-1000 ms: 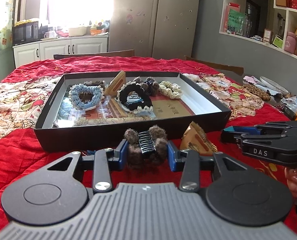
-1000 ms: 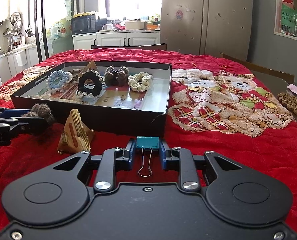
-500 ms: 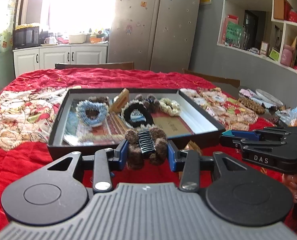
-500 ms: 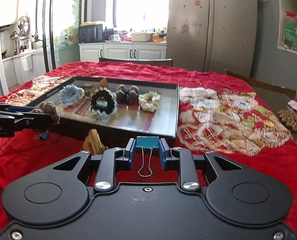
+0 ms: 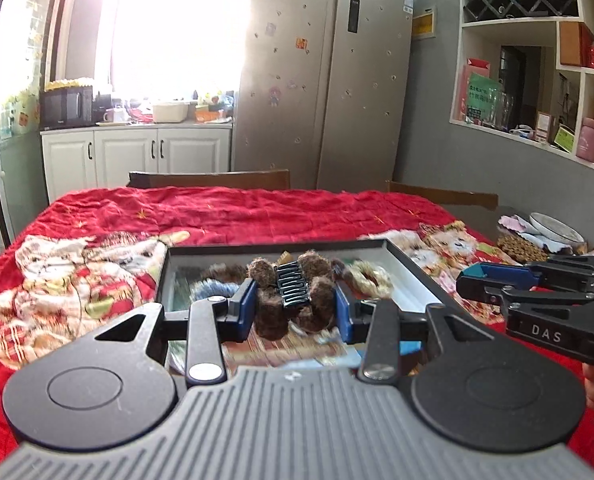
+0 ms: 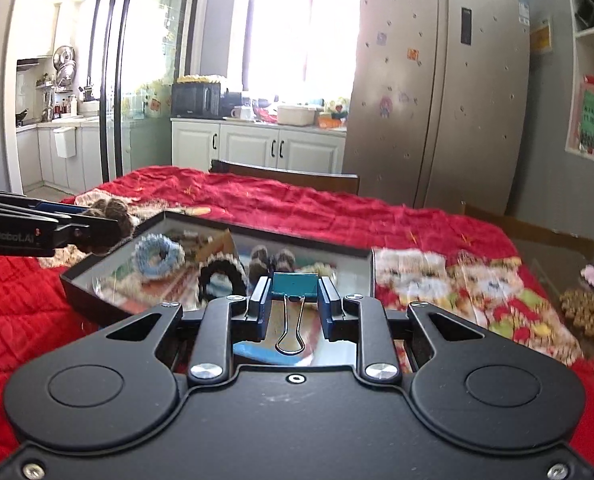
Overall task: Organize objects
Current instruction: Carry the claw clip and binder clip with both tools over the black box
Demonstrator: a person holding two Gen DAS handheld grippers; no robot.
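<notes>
My left gripper [image 5: 295,308] is shut on a brown fuzzy hair claw clip [image 5: 293,294] with black teeth, held in the air over the near part of the black tray [image 5: 411,276]. My right gripper [image 6: 295,304] is shut on a teal binder clip [image 6: 295,284], its wire handles hanging toward me, also above the tray [image 6: 97,292]. In the tray lie a blue scrunchie [image 6: 159,256], a black scrunchie [image 6: 221,278], a brown clip [image 6: 271,262] and a cream scrunchie [image 5: 371,278]. The right gripper [image 5: 463,282] shows at the right of the left wrist view.
The table wears a red patterned cloth [image 5: 233,212]. At its right edge lie a brown beaded mat [image 6: 589,312] and a white plate [image 5: 555,228]. Chair backs [image 5: 209,180] stand behind the table, with a fridge [image 5: 325,80] and white cabinets beyond.
Both grippers have risen from the cloth in front of the tray to above it, each keeping its clip. The tan triangular item on the cloth has dropped out of view.
</notes>
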